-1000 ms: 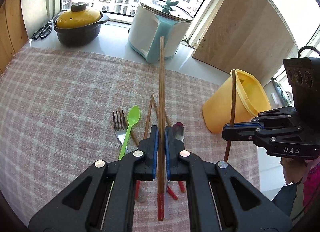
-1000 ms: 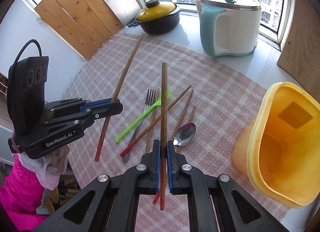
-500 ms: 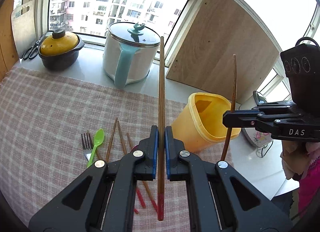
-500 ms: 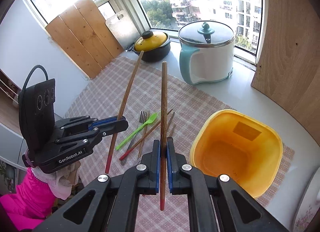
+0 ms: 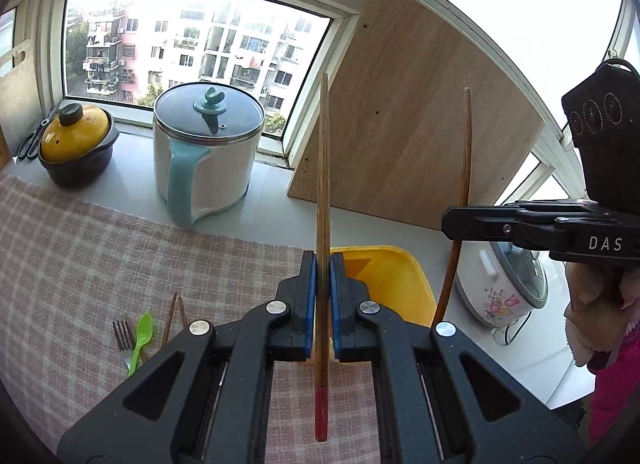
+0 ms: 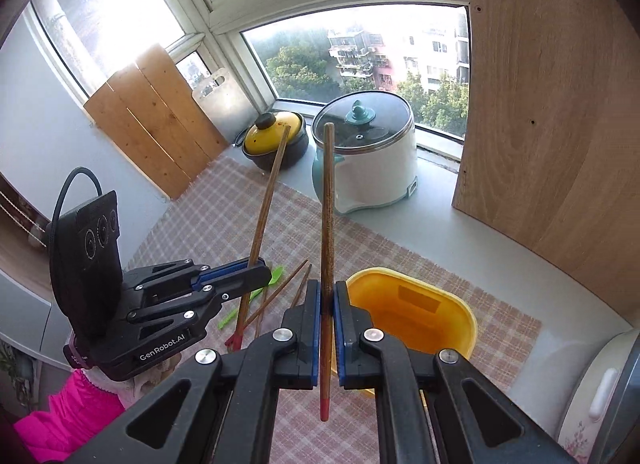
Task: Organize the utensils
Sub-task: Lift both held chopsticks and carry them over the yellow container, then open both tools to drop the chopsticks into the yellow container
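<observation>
L gripper [image 5: 322, 296] & R gripper [image 6: 328, 316] each clamp a chopstick [image 5: 323, 184]; tip red ends down, drop both into yellow bin [image 6: 416, 304] at cloth's [image 5: 80, 256] right edge w/o hitting rim.

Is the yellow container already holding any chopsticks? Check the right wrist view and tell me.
No: the yellow container shows a bare inside, and each gripper clamps one chopstick above the cloth.

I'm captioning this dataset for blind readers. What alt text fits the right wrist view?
The right gripper clamps a wooden chopstick above a yellow bin on a checked cloth. Beside it, the left gripper holds another chopstick; pots sit by the window.
</observation>
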Available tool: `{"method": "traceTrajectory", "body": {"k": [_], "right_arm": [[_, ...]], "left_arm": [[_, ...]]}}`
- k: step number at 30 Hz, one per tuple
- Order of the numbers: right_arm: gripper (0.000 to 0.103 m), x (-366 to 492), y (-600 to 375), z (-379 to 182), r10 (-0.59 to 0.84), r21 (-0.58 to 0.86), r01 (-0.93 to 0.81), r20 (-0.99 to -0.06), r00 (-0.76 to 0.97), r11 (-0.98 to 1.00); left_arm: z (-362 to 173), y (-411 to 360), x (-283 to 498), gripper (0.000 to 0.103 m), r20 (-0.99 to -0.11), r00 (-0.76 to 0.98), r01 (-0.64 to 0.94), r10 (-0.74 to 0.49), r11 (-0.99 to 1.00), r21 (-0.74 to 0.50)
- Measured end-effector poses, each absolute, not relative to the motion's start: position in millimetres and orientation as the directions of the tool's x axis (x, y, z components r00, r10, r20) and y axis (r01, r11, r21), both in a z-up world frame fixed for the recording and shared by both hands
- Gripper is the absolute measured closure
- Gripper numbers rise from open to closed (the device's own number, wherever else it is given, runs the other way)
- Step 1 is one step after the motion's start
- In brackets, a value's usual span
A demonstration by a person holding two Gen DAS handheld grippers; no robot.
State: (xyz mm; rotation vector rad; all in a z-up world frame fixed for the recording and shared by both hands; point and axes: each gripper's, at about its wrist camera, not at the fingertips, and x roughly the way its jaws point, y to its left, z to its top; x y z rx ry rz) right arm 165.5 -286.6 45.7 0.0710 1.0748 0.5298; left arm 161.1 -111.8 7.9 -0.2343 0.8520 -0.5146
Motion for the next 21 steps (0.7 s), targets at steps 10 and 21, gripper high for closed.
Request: {"method": "traceTrajectory", "body": {"k": [10, 21], "right_arm": [[0.1, 194.1, -312.3, 44.8, 0.42, 0.296, -0.343, -0.823, 0.382, 0.892], [0.1, 208.7, -327.3, 21.7, 0.388, 0.279, -0.313, -0.84, 0.379, 0.908]], "left_arm": [[-2.5, -146.4, 197.3, 0.099, -0.656, 0.544, 0.31, -0.523, 0.852, -0.423], [-23.2, -176.5, 215.5, 0.099, -0.682, 0.537, 0.304, -0.496, 0.868, -0.392]]}}
